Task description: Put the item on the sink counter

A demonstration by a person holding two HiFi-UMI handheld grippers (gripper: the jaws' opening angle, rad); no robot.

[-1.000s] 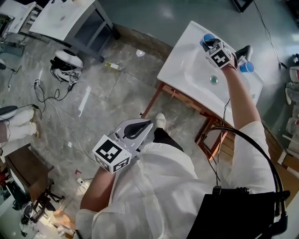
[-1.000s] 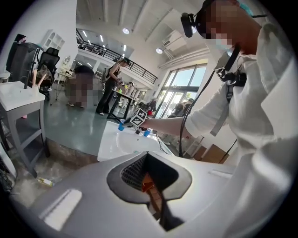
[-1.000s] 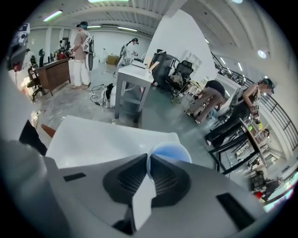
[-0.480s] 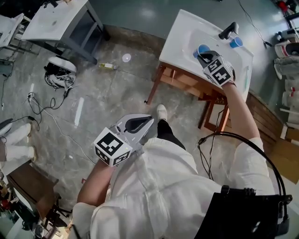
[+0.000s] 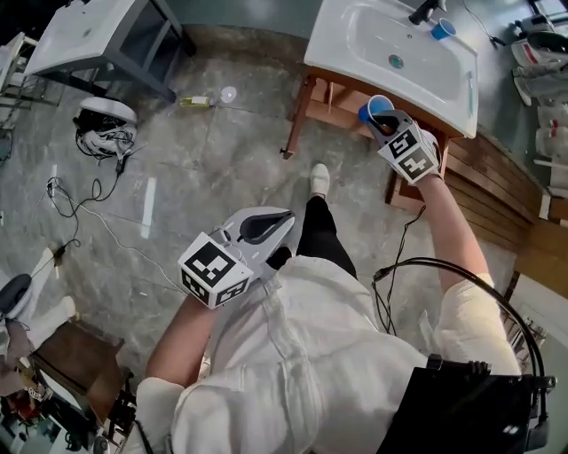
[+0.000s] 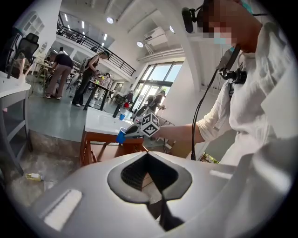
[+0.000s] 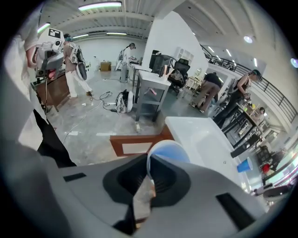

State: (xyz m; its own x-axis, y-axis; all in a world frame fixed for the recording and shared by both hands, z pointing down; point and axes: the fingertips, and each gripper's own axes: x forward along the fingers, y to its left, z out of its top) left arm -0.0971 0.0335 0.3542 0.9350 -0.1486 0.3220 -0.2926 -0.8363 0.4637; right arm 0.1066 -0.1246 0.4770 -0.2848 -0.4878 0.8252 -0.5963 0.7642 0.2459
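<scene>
Grip first: my right claw (image 5: 383, 124) is clenched on the rim of a blue cup (image 5: 375, 108), with the thin wall pinched between the pads. In the right gripper view the cup (image 7: 170, 151) sticks up past the claw (image 7: 149, 181) at about 1 o'clock, its open mouth turned sideways. The cup hangs in the air just off the front edge of the white sink counter (image 5: 355, 53) and over the wooden frame (image 5: 333, 97) that carries it; it does not rest on the counter.

On the counter, the basin's drain (image 5: 396, 61) lies at 1 o'clock from the held cup. Farther along the same line, a second blue cup (image 5: 441, 28) stands upright at the back edge, with the dark faucet (image 5: 422, 11) just beside it at 10 o'clock.

My left claw (image 5: 262, 229) is well apart from all this, at 7 o'clock from the right one and close against my white shirt. Its jaws are pressed together with nothing between them, as the left gripper view (image 6: 151, 179) shows.

Out on the grey floor, a small bottle (image 5: 197, 101) lies at 9 o'clock from the held cup. Cables (image 5: 98, 142) are tangled beyond it, and a grey table (image 5: 98, 31) fills the 10 o'clock corner of the head view.
</scene>
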